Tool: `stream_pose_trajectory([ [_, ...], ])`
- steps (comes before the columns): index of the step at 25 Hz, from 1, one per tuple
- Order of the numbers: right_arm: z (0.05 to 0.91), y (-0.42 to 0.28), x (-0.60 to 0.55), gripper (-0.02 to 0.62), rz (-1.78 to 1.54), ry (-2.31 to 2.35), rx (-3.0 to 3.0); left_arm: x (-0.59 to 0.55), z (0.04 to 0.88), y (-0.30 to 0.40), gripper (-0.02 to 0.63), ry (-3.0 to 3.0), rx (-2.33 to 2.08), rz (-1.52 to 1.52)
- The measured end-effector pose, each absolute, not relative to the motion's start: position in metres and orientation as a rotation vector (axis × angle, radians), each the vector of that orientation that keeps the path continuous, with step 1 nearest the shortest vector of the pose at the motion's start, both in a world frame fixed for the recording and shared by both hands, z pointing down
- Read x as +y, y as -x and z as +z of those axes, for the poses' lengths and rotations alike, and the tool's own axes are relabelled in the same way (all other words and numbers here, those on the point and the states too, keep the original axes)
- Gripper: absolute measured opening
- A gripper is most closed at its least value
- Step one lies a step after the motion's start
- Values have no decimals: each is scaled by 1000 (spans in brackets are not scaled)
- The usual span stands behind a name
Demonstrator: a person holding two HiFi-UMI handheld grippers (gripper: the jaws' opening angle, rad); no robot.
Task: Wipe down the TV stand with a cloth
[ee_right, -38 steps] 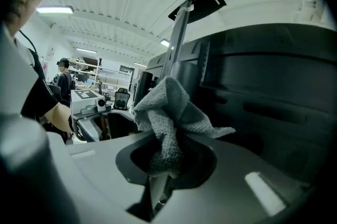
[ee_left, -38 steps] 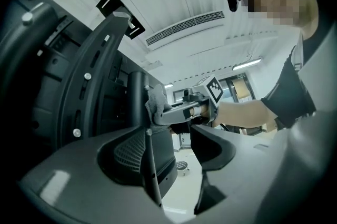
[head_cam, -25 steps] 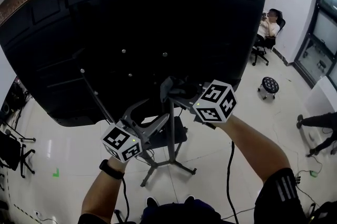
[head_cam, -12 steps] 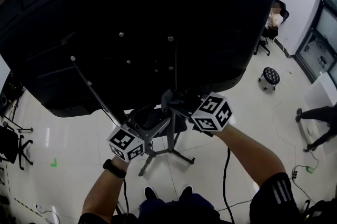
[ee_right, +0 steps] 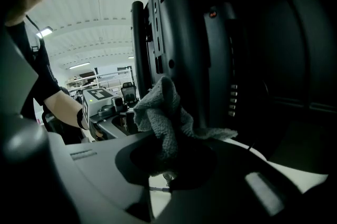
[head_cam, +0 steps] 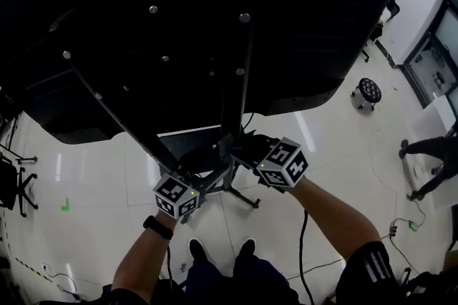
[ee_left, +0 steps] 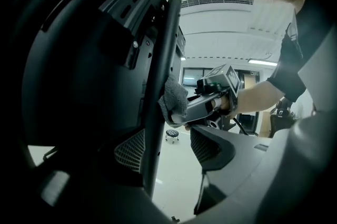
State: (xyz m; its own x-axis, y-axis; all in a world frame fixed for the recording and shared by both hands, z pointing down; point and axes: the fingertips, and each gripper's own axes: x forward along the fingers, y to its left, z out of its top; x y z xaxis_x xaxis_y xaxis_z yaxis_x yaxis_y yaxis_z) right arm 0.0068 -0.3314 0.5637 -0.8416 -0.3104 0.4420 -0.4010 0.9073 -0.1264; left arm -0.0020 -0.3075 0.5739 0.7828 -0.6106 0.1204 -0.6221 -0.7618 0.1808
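The TV stand's black pole [head_cam: 232, 92] runs down from the back of a large black TV [head_cam: 179, 17]. My right gripper [head_cam: 233, 149] is shut on a grey cloth [ee_right: 162, 115], which is bunched against the pole [ee_right: 138, 54] just below the mounting bracket. In the left gripper view the cloth [ee_left: 174, 100] presses on the pole [ee_left: 159, 91] from the right. My left gripper [ee_left: 167, 150] is open lower down, with the pole passing between its jaws close to the left mesh pad [ee_left: 129, 150]. Its marker cube [head_cam: 176, 196] shows in the head view.
The stand's splayed base legs [head_cam: 243, 196] rest on a glossy white floor, right by the holder's shoes [head_cam: 215, 253]. A round black stool [head_cam: 366, 91] stands to the right, with another person's legs [head_cam: 429, 153] beyond it. A cable [head_cam: 304, 239] trails from the right gripper.
The head view has closed in under the TV, which now fills the upper frame. Both grippers sit lower in the view, still at the pole, the cloth still held.
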Motion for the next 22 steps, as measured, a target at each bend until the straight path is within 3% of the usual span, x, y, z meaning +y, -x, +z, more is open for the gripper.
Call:
stream_pose_trajectory([
  [22, 842, -10, -336, 31, 570, -548, -2395, -299, 836, 2, 293, -2497, -897, 329],
])
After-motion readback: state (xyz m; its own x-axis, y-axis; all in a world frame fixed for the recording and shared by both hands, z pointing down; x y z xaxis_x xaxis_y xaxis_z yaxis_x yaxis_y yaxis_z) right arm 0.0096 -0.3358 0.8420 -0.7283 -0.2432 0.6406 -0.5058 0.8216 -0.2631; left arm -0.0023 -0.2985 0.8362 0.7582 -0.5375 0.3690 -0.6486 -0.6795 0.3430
